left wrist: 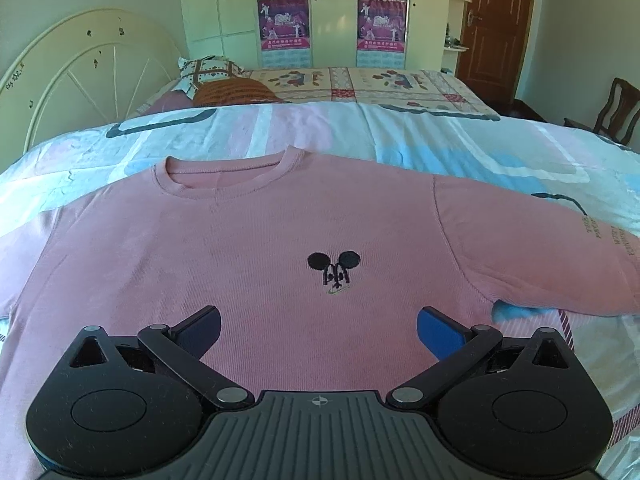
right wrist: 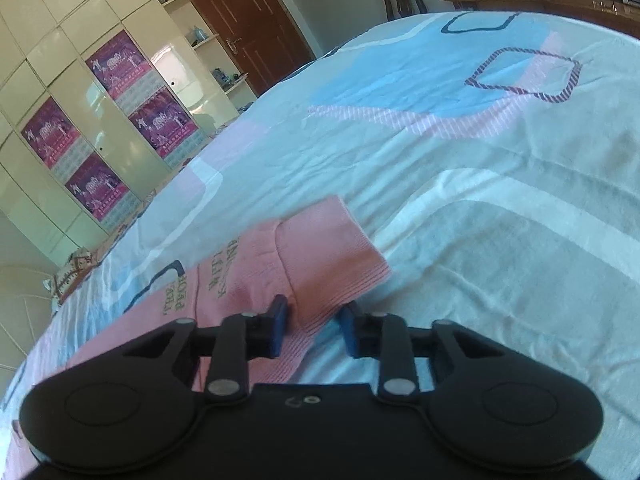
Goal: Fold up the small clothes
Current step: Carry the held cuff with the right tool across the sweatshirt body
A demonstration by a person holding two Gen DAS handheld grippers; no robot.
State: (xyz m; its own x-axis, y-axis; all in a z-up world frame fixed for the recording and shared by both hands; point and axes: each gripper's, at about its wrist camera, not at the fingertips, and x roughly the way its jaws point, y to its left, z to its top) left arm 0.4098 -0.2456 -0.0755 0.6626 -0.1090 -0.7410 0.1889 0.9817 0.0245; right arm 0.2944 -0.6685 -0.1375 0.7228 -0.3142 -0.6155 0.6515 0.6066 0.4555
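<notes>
Bedroom: a bed (left wrist: 420, 140) under a pale quilt with blue and pink patches; cream wardrobe (left wrist: 332, 12) with purple posters at 12 o'clock, brown door (left wrist: 496, 28) at 1 o'clock, curved headboard (left wrist: 80, 76) at 10 o'clock.

Item: pink sweater (left wrist: 256, 232), laid flat and face up on the quilt, neckline at 12 o'clock, small black mouse-ear motif at centre.

Left claw (left wrist: 318, 332): spread wide above the sweater's lower chest, nothing between the blue pads.

Right claw (right wrist: 314, 330): blue pads drawn in close around the sleeve cuff (right wrist: 332, 252); firm contact cannot be told.
</notes>
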